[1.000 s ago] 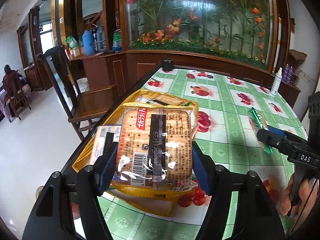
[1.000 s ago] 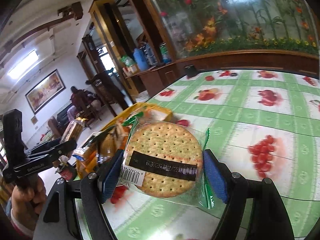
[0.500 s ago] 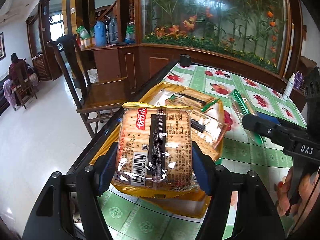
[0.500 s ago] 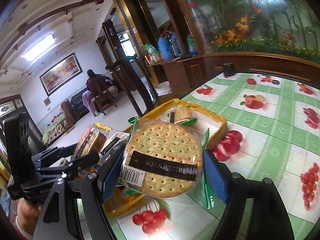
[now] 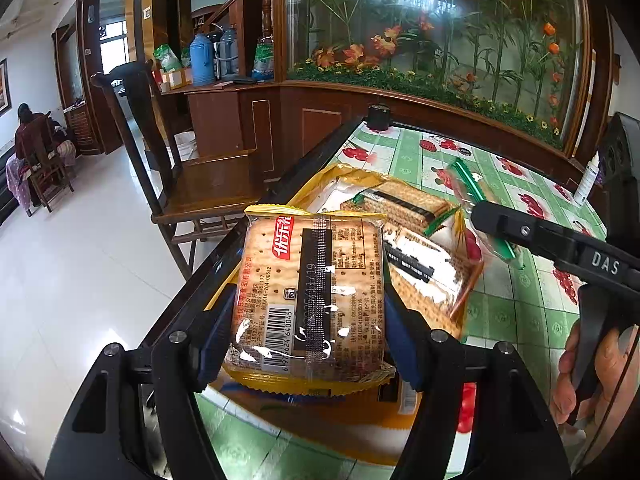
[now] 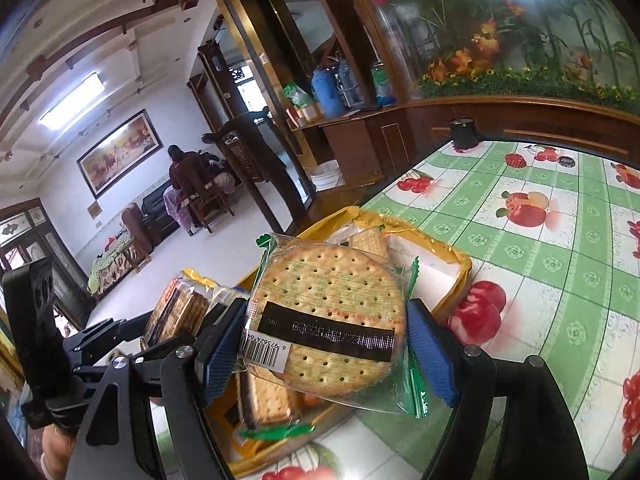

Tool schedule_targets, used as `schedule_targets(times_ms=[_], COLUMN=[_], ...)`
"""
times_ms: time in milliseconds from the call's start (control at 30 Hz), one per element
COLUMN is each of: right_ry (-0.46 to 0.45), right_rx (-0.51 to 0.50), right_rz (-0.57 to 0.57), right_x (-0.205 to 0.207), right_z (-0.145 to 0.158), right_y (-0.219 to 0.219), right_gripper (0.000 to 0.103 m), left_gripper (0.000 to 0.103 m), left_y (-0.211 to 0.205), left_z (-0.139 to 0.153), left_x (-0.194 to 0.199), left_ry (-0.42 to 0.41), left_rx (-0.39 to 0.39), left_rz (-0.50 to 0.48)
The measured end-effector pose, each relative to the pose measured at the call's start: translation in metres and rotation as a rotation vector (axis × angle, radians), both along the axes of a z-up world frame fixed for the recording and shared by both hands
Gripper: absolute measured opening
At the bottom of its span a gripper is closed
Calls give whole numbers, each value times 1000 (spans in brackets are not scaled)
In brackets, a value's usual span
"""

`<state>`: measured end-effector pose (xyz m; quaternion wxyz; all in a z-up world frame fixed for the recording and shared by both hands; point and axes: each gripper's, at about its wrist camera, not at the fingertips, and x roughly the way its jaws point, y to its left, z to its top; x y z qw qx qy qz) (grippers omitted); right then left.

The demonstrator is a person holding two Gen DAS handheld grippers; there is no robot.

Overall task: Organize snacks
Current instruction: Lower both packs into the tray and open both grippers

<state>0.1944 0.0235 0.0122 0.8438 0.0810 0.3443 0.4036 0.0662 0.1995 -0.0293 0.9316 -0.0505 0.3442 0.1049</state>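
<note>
1. the left gripper [image 5: 308, 320] is clamped on a square cracker pack [image 5: 308, 296]; its long axis runs away from the camera, the barcode end nearest.
2. that pack hangs over the near end of the yellow box [image 5: 340, 176], which sits at the table [image 5: 516, 308] edge.
3. the right gripper [image 6: 328, 356] is clamped on a round cracker pack [image 6: 328, 320]; its flat face is toward the camera and its black strip runs across between the pads.
4. the round pack hangs over the box, above more packs [image 6: 268, 400] lying inside.
</note>
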Motion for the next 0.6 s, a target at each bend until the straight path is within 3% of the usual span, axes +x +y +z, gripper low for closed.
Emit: schedule_targets(times_ms=[200, 367, 600], right_ry=[-10, -24, 30], right_rx=[2, -60, -85], right_rz=[2, 3, -46], right_x=[17, 32, 56], right_z=[7, 11, -1], right_y=[14, 41, 43], right_gripper=[79, 79, 80], left_gripper=[68, 68, 68], left_y=[-2, -2, -4], left_z=[5, 4, 0], left_x=[10, 31, 57], left_ry=[-12, 5, 30], left_rx=[8, -30, -46], left_rz=[-15, -41, -60])
